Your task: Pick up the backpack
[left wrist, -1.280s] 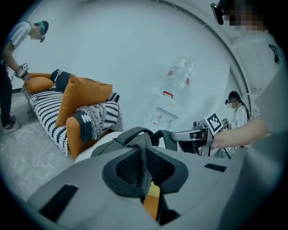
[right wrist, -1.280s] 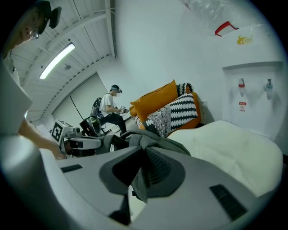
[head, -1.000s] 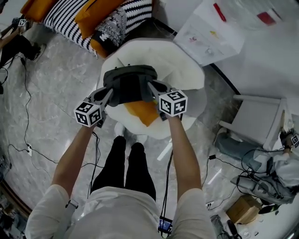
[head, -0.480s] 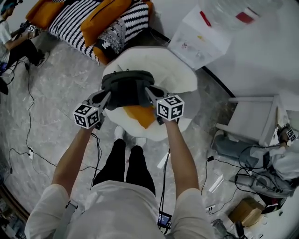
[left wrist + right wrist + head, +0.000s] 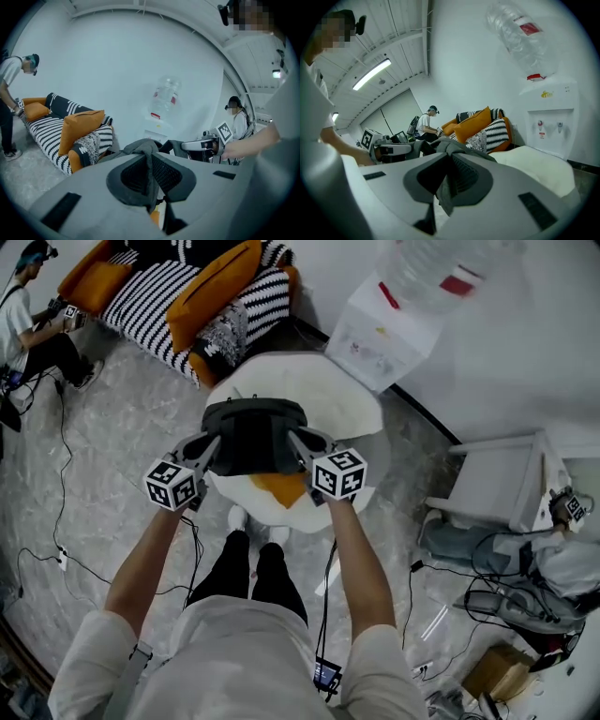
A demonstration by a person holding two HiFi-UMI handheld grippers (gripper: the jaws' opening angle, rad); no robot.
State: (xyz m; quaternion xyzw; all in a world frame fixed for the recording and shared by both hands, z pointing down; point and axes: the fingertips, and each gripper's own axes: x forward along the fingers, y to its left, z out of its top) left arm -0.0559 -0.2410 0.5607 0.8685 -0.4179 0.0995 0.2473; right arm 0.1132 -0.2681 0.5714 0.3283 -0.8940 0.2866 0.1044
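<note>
A dark grey backpack [image 5: 251, 432] hangs above a white round chair [image 5: 323, 390], held up from both sides. My left gripper [image 5: 214, 448] is shut on the pack's grey fabric at its left edge, and the cloth [image 5: 151, 161] is pinched between the jaws in the left gripper view. My right gripper [image 5: 294, 442] is shut on the right edge, with a fold of fabric [image 5: 450, 177] bunched between its jaws. An orange patch [image 5: 277, 487] shows under the pack; I cannot tell whether it belongs to it. Each gripper view shows the other gripper across the pack.
A striped sofa with orange cushions [image 5: 178, 296] stands behind the chair. A water dispenser [image 5: 386, 332] is at the back right, and a white stool [image 5: 497, 486] at the right. Cables [image 5: 56, 521] run over the marble floor. One person [image 5: 26, 324] sits far left, and another is at the right edge.
Both grippers have risen with the backpack between them, so it hangs higher above the white chair. The grip on each side is unchanged.
</note>
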